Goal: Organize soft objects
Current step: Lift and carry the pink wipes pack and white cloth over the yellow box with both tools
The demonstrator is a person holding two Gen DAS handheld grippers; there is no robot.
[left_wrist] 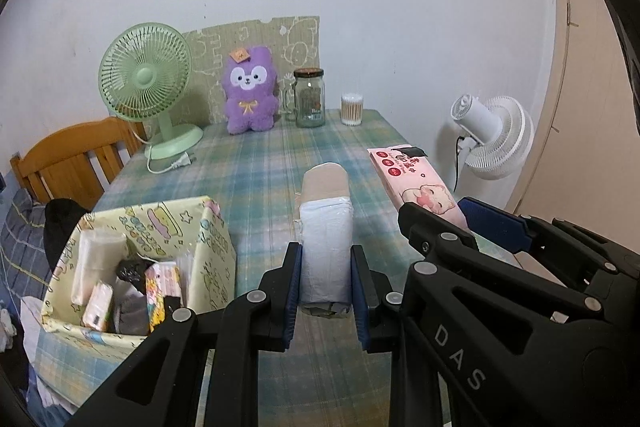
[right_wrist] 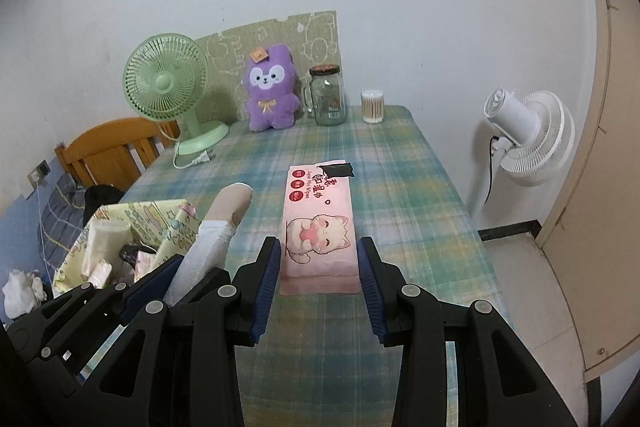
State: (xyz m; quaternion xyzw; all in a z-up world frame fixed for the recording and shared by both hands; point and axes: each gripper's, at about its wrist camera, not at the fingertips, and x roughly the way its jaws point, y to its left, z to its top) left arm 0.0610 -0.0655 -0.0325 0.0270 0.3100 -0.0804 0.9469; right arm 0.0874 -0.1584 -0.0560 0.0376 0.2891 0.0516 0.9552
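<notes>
My left gripper is shut on a white plastic-wrapped soft pack with a beige far end, held just above the plaid tablecloth. The right wrist view shows that same left gripper at lower left with the white pack sticking out of it. My right gripper is shut on a pink wet-wipes pack printed with a cartoon cat, its blue pads pressing both long sides. In the left wrist view, the right gripper and the pink pack sit to the right. A purple plush toy stands at the table's far end.
A yellow patterned box holding several small packs sits at the table's left edge. At the back stand a green desk fan, a glass jar and a cotton-swab tub. A wooden chair is on the left and a white floor fan on the right.
</notes>
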